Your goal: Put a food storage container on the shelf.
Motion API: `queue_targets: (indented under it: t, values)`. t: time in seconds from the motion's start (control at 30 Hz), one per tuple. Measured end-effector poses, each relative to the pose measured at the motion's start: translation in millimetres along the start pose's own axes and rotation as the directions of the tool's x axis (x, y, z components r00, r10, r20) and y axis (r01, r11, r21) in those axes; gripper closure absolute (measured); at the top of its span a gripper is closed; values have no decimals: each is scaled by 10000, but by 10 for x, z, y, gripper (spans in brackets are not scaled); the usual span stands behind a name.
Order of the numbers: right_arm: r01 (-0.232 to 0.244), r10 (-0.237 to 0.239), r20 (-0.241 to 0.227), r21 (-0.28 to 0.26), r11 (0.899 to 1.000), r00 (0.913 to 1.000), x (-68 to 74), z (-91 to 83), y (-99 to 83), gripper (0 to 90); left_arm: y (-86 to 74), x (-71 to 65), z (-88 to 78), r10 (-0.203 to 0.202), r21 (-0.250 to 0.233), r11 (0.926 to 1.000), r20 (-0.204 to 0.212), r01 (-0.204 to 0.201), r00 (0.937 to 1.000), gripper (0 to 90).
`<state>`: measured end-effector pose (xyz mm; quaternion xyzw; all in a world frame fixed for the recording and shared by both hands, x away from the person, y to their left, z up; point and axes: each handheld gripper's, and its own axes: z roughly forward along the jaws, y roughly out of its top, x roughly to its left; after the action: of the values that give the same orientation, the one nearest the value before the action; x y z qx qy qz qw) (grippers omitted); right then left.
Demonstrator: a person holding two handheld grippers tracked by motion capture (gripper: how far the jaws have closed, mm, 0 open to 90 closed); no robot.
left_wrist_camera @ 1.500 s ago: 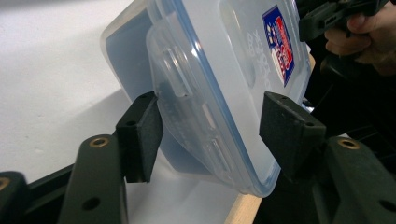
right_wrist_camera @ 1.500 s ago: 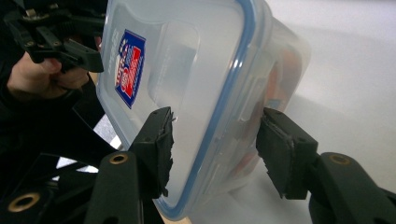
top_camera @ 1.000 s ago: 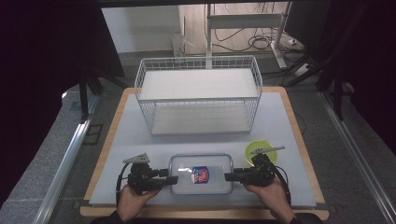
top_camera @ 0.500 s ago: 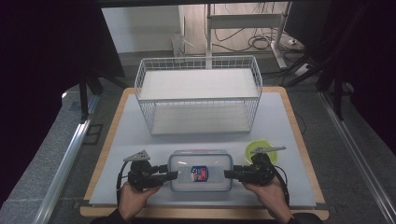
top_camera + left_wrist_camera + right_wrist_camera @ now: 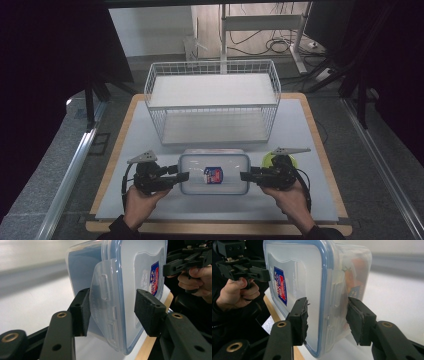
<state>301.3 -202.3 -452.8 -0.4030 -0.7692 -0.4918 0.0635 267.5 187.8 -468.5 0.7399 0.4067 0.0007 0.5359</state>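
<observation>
A clear plastic container [image 5: 215,175] with a blue-rimmed lid and a red-and-blue label hangs above the white table top, near its front edge. My left gripper [image 5: 184,176] is shut on its left end and my right gripper [image 5: 245,176] on its right end. In the left gripper view the container [image 5: 130,270] stands on edge between the pads of the left gripper [image 5: 111,312], one pad on the side latch flap. In the right gripper view the right gripper [image 5: 327,317] clamps the container [image 5: 297,277] across lid and base. Something orange shows dimly inside.
A white wire basket [image 5: 212,100] stands behind the container, at the middle of the table. A yellow-green round object [image 5: 287,161] lies just behind my right gripper. The wooden table edge [image 5: 220,227] runs close below both hands.
Both grippers have risen together with the container between them. The container now sits higher in the high view, nearer the basket's front.
</observation>
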Motion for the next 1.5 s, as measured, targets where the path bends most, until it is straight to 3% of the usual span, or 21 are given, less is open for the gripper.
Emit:
queue_targets:
  t: [0.23, 0.57, 0.87, 1.17, 1.5]
  values:
    - [413, -412, 45, -422, 9983, 9991, 66, -69, 284, 532, 223, 12, -67, 58, -407, 9992, 30, -56, 10000, 479]
    - [551, -554, -26, -725, 9958, 9985, 71, -108, 671, 532, 593, 53, -133, 62, -555, 9984, -79, -66, 9999, 479]
    - [762, -778, -96, -1177, 9901, 9969, 112, -178, 1030, 531, 1003, 26, -248, 360, -742, 9965, -274, -380, 9990, 479]
    - [549, -572, -114, -1453, 9879, 9983, 105, -211, 1333, 529, 1334, 89, -269, 396, -716, 9966, -264, -414, 9989, 479]
    - [632, -649, -45, -1700, 9834, 9979, 139, -254, 1709, 529, 1704, 157, -343, 413, -1030, 9937, -223, -434, 9989, 480]
